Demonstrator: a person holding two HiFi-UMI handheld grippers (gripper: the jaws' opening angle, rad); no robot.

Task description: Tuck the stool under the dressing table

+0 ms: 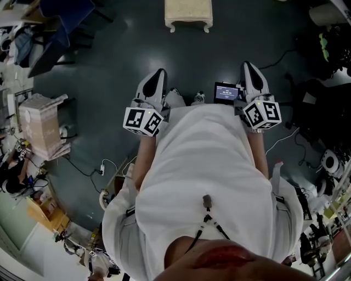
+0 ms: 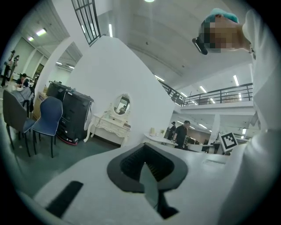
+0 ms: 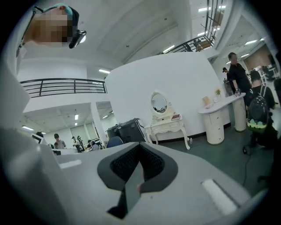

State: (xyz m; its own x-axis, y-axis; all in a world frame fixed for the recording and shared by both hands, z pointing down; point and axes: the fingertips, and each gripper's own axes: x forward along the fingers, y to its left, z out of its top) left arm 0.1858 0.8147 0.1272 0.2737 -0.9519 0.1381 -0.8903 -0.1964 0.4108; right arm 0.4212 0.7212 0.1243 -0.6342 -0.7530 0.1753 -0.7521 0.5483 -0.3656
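I keep the left claw [image 1: 159, 74] closed and empty. The cream cushioned stool with white carved legs [image 1: 188, 12] stands on the dark grey floor [image 1: 109, 82] well ahead, between both claws, long axis crosswise, nearer the left. The right claw [image 1: 248, 66] is closed and empty.

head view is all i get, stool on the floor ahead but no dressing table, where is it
observer: the dressing table stands against a white wall; both gripper views show it.
operator: anything held right now
observer: no, the left hand-held gripper and the right hand-held gripper each have their jaws together with nothing between them.
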